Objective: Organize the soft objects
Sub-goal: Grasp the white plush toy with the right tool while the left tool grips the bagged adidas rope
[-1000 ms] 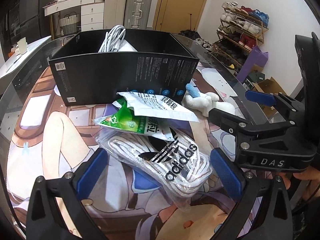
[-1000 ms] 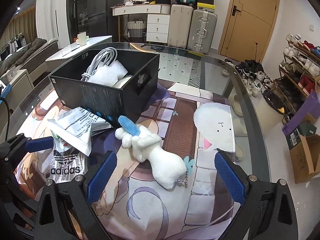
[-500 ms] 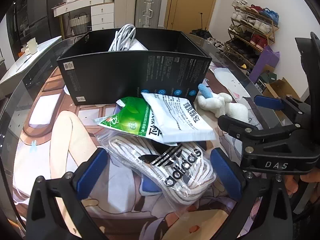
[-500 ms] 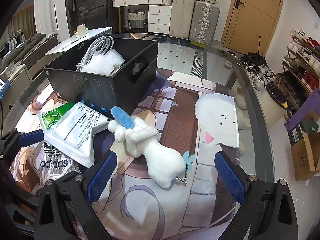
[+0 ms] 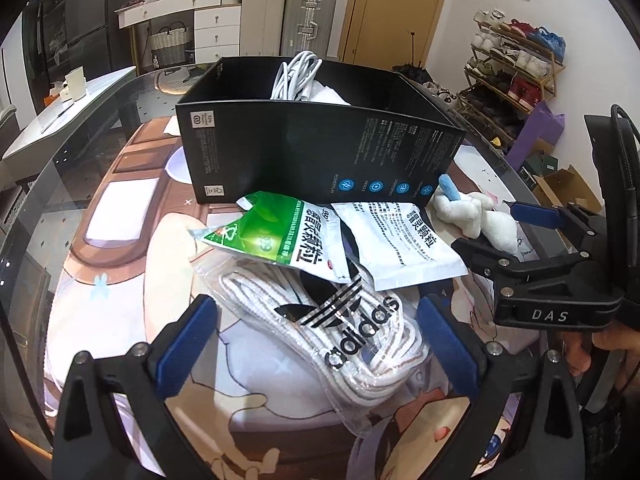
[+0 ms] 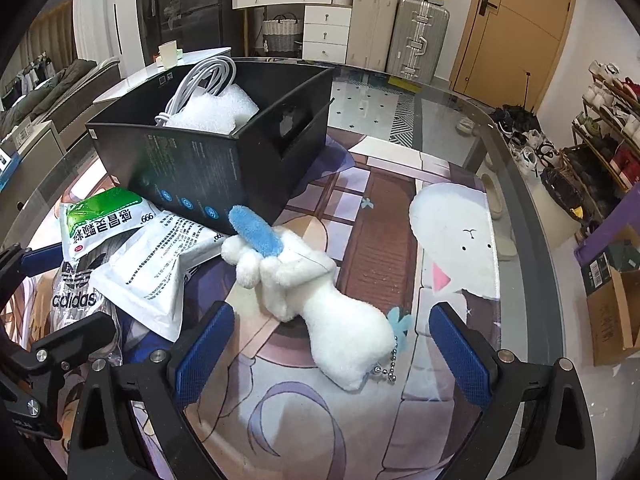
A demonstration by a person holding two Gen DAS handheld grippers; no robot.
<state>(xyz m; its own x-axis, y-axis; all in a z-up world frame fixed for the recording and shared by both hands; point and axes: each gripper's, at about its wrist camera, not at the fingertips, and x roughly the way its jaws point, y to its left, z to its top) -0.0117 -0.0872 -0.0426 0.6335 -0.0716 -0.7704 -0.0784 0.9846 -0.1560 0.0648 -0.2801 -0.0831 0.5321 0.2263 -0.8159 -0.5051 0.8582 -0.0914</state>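
Note:
A clear Adidas bag of white laces [image 5: 340,320] lies on the printed mat between my left gripper's [image 5: 316,344] blue pads. Its jaws are closing, and the pads stand clear of the bag. A green sachet pack [image 5: 272,236] and a white sachet pack [image 5: 400,240] rest on the bag's far end. A white plush toy [image 6: 340,320] with a blue tip lies between the wide-apart pads of my right gripper [image 6: 332,352], untouched. Behind them stands the open black box [image 6: 192,168], holding a white cable [image 6: 200,80] and white foam.
The glass table's curved edge [image 6: 532,220] runs along the right, with a cardboard box and shoe racks on the floor beyond. Suitcases and a drawer unit stand at the back. A hand [image 5: 600,344] holds the right gripper's handle at the left view's right edge.
The white sachet pack has slid off the green one and now lies beside it. The left gripper has shifted, so the box looks more central. The right gripper has sunk slightly toward the plush toy.

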